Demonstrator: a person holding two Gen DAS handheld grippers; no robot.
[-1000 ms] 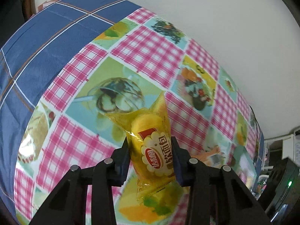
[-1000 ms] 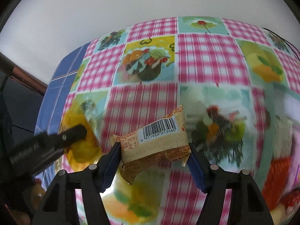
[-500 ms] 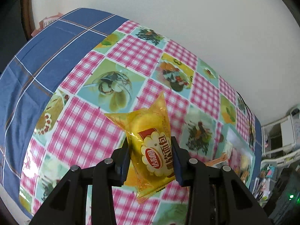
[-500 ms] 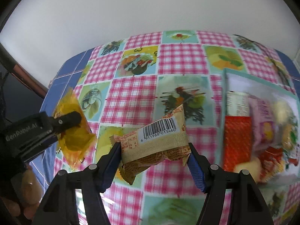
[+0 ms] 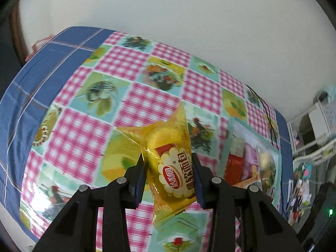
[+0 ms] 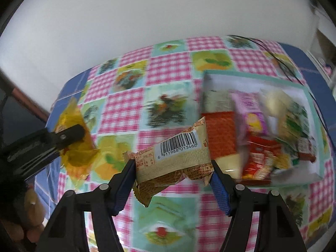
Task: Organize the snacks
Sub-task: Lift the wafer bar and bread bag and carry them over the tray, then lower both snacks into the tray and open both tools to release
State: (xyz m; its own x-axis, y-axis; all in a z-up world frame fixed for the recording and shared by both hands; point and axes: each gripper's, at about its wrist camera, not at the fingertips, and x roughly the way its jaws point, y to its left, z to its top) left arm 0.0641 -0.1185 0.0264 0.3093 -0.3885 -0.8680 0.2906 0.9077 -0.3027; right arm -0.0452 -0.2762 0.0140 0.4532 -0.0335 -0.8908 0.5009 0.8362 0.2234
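Observation:
My left gripper [image 5: 169,173] is shut on a yellow bread packet [image 5: 168,161] with a red and cream logo, held above the table. In the right wrist view that packet [image 6: 73,147] and the left gripper [image 6: 63,136] show at the left edge. My right gripper [image 6: 171,168] is shut on a beige snack packet [image 6: 174,157] with a barcode facing up. A pale green box [image 6: 310,96] holding several snack packets sits on the table to the right; the same box [image 5: 277,159] appears right of the yellow packet.
A patchwork tablecloth [image 5: 136,105] of pink gingham and fruit pictures covers the table, with a blue border. A white wall stands behind. A black cable [image 6: 281,61] lies past the box. Cluttered shelves [image 5: 310,147] stand off the table's right end. A hand [image 6: 27,216] shows at lower left.
Both grippers have risen and travelled right with their packets still gripped. The box of snacks has come into both views at the right.

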